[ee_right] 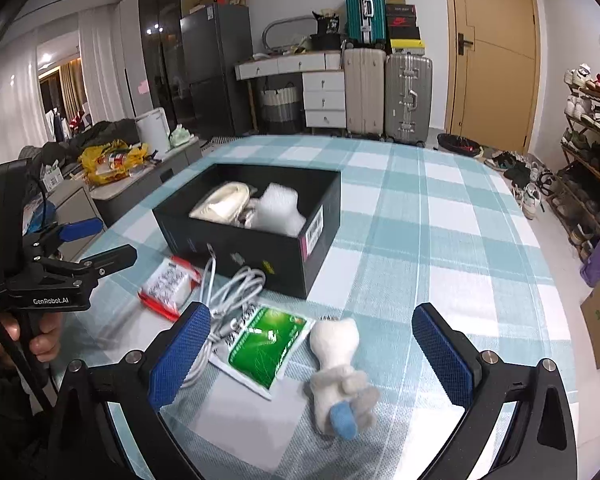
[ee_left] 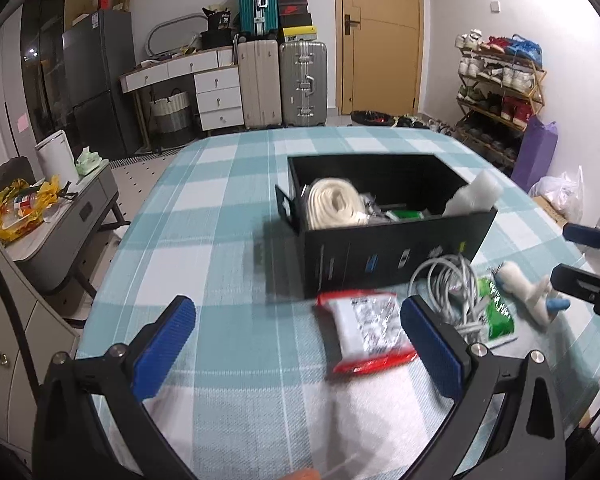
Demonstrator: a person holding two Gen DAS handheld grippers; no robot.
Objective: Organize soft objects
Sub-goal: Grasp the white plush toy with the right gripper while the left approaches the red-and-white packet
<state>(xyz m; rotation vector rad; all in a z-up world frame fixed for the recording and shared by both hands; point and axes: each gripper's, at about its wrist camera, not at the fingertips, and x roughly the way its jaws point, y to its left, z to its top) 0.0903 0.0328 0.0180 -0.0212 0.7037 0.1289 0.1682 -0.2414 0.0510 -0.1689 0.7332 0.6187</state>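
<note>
A black box [ee_left: 384,256] [ee_right: 260,250] stands on the checked tablecloth and holds a cream rope coil [ee_left: 334,204] [ee_right: 224,200] and white foam [ee_left: 474,194] [ee_right: 280,212]. In front of it lie a red-edged tissue pack [ee_left: 370,328] [ee_right: 170,284], a grey cable bundle [ee_left: 454,288] [ee_right: 230,292], a green packet [ee_left: 496,308] [ee_right: 266,344] and a white plush toy [ee_left: 528,292] [ee_right: 338,372]. My left gripper [ee_left: 296,348] is open, empty, just left of the tissue pack. My right gripper [ee_right: 312,356] is open, empty, straddling the plush toy and the green packet.
The table [ee_left: 204,240] [ee_right: 440,240] ends at a rounded far edge. Suitcases [ee_left: 284,80], a white desk [ee_right: 300,80], a shoe rack [ee_left: 500,84] and a low side table with a yellow bag [ee_left: 16,208] stand around it.
</note>
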